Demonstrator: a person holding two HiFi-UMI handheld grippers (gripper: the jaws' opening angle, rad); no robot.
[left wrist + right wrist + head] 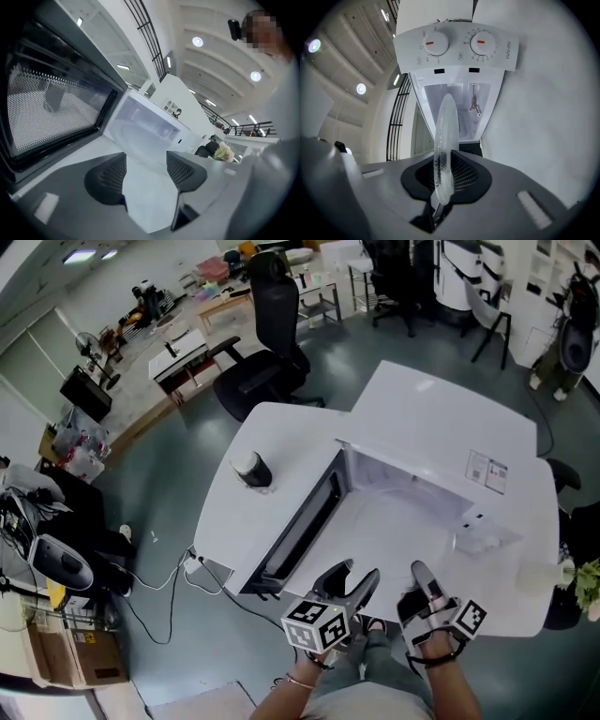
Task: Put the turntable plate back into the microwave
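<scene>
The white microwave [441, 442] stands on a white table with its door [300, 526] swung open to the left. My right gripper [427, 592] is shut on the rim of the clear glass turntable plate [443, 140], which the right gripper view shows edge-on in front of the open cavity [461, 105] below two knobs [433, 44]. In the head view the plate [394, 521] is a faint disc at the cavity mouth. My left gripper [354, 585] is beside the right one, open, with nothing pressed between its pads [110, 180]; past them I see the door [56, 103] and cavity [145, 122].
A black cylinder [251, 468] stands on the table [272, 427] left of the door. A small clear block [478, 535] lies right of the microwave, and a plant [586, 582] is at the right edge. A black office chair [267, 352] stands behind the table.
</scene>
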